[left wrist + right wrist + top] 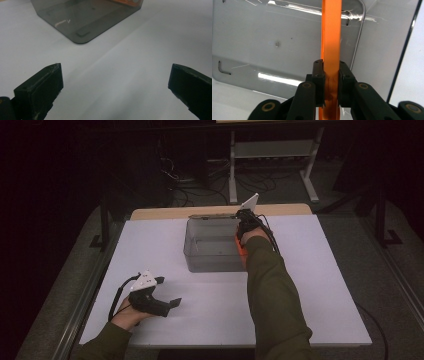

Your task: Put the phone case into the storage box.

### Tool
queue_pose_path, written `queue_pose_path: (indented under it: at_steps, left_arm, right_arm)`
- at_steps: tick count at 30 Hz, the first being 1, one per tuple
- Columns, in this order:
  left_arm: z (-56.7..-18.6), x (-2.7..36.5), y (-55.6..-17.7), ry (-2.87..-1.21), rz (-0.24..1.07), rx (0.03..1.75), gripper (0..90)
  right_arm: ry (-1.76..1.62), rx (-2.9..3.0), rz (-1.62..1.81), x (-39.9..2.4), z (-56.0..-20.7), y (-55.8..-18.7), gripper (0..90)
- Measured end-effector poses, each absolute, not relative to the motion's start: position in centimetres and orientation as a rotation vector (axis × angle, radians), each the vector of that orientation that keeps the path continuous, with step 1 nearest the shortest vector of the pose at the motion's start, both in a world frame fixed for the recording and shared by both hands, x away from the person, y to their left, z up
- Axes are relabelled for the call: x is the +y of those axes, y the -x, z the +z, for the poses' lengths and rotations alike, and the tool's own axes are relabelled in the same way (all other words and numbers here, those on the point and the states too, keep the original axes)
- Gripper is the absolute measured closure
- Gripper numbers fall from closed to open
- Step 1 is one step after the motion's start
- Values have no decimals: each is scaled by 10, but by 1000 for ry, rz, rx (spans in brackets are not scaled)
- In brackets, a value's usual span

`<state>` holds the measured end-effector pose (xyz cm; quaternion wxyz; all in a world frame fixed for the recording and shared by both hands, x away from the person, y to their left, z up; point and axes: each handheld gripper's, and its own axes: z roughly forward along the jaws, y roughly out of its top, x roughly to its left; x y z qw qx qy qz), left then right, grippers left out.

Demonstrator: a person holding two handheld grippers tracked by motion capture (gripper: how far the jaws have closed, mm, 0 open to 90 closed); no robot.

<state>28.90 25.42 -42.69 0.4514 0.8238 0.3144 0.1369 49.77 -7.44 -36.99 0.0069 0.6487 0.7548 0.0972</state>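
Two tools are on show, one in each hand, and the right one has the work. The right tool [329, 75] is clenched on an orange strip [331, 37], its black jaws pressed flat against either face of it. In the right gripper view the strip runs straight up from between the jaws, on edge, thin and bright, and passes over the clear wall of a bin [274, 45]. Its lower end carries on below the jaws towards the hand.

From the high view, the right tool [245, 227] sits at the bin's [210, 257] right rim, near the far corner, arm stretched well forward. A sliver of orange shows beside the wrist, right against the bin's right wall. Whether the strip touches the wall, I cannot tell.

The bin stands on the counter [300, 285], towards the far edge, a smoky see-through box with rounded corners.

The left tool [172, 302] lies low at the near left of the counter, well apart from the bin. Its jaws stand wide, released, nothing between them. The left gripper view looks along them across bare white counter [140, 62] to the bin's near corner [82, 25], with a touch of orange [125, 2] at the top of that view, behind the grey wall.
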Motion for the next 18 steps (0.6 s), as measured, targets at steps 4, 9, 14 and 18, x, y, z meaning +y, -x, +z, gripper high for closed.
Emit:
queue_pose_path:
  at_steps: [4, 9, 14, 18]
  left_arm:
    - [-427, 254, -289, -2036, 337, 776, 0]
    - [-427, 254, -289, -2038, 339, 776, 0]
    - [-427, 254, -289, -2039, 340, 774, 0]
    - [-427, 254, -289, -2041, 340, 771, 0]
  right_arm:
    - [-2024, 2364, 303, -74, -370, -498, 777]
    - [-2025, 2365, 301, -74, -370, -498, 773]
    - [-2018, 2361, 304, -75, -368, -498, 758]
    - [-2012, 2353, 302, -77, -364, -498, 760]
